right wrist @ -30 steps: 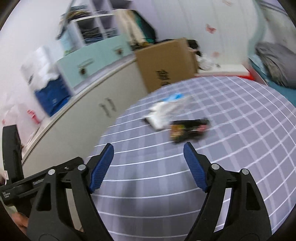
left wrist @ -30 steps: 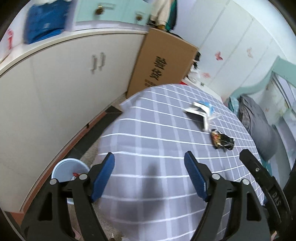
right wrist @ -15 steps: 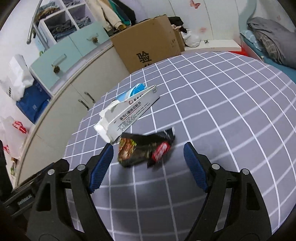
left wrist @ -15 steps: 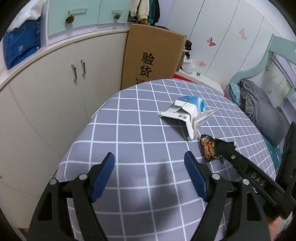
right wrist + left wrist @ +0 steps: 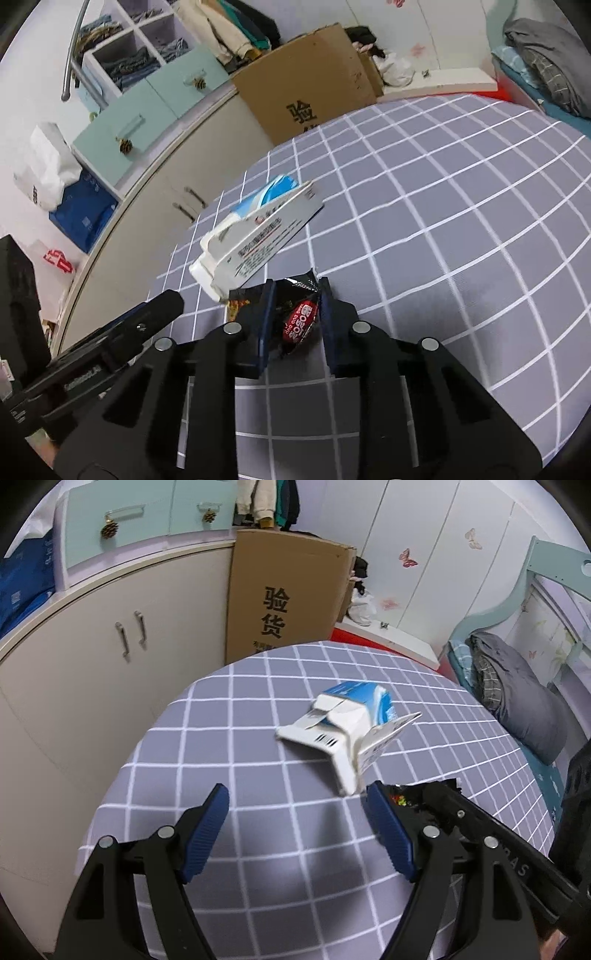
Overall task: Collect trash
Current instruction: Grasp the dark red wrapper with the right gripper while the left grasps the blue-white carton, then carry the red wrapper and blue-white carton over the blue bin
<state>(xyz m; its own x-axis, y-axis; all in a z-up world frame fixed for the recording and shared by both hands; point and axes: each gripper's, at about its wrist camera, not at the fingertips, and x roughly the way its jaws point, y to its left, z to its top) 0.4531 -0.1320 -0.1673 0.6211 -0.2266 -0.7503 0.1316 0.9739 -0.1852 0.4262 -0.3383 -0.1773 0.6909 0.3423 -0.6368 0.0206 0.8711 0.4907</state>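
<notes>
The snack wrapper (image 5: 300,320), black with a red label, lies on the surface (image 5: 461,229), a table under a grey cloth with a white grid, and it sits between the fingers (image 5: 266,325) of the right gripper (image 5: 293,325), which are closing on it, their blue pads at or very near its crumpled sides. Just beside the wrapper, toward the far edge, a torn white and blue carton (image 5: 258,236) rests on its side with its flaps spread, close enough that one corner touches or nearly touches the wrapper's end. In the left wrist view the left gripper (image 5: 297,834) hangs over bare cloth with its fingers (image 5: 207,827) wide apart and nothing between them; the carton (image 5: 343,727) lies just ahead of it and the right gripper's black arm (image 5: 480,834) crosses in from the right, covering most of the wrapper (image 5: 400,799). Beyond the surface stand a tall cardboard box (image 5: 288,594) printed with black characters, a cream cabinet (image 5: 92,664) with two handles, pale blue drawers (image 5: 147,122) above it, and a bed (image 5: 517,701) with grey bedding on the right.
</notes>
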